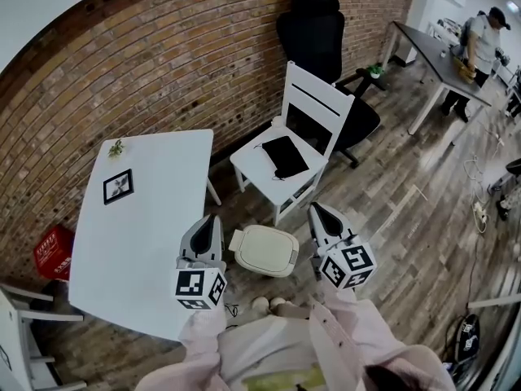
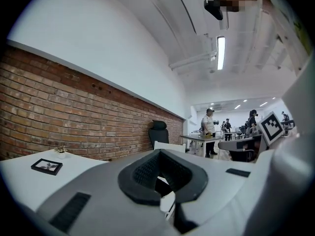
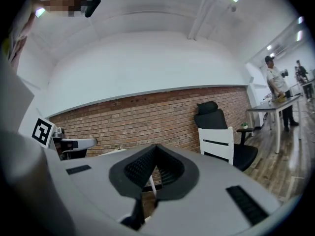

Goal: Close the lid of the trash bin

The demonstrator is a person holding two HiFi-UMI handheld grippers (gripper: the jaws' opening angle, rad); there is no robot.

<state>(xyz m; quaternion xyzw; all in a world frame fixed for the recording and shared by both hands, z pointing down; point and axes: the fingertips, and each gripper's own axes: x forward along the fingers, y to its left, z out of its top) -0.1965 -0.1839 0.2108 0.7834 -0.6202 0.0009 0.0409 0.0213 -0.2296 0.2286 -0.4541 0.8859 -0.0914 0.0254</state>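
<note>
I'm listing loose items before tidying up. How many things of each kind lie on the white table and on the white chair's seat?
picture frame, on the white table: 1
small plant, on the white table: 1
black pouch, on the white chair: 1
Total: 3

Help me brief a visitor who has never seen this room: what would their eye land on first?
Probably the cream trash bin on the wood floor, lid down, between the shut left tongs and right tongs. Next, the white chair against the brick wall, a flat black item on its seat, and the white table to the left.
</note>
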